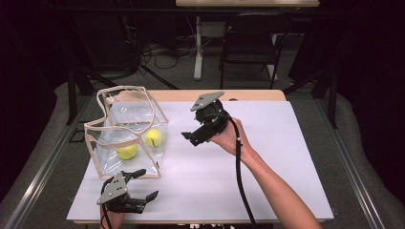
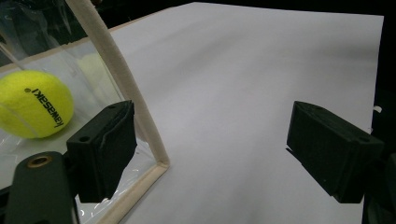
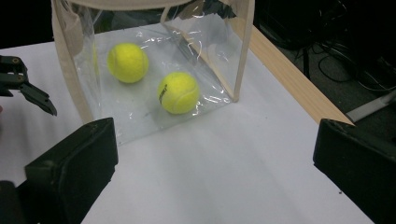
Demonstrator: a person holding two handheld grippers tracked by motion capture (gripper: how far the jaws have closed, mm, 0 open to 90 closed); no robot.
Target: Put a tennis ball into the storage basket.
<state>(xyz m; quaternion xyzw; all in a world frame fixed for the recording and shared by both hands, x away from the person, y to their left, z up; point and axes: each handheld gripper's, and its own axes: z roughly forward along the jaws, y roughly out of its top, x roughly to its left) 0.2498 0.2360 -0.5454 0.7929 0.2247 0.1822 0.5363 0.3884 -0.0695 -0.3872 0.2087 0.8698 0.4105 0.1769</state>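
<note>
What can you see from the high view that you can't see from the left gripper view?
The high view alone takes in the person's forearm, the right gripper held open above the table, the whole clear bag with two tennis balls inside, and the chair beyond the table. The left gripper view alone lets you read the black lettering on the tennis ball and see the bag's beige corner seam up close. Both share the bag, a yellow ball, the white table cover and the open left gripper.
</note>
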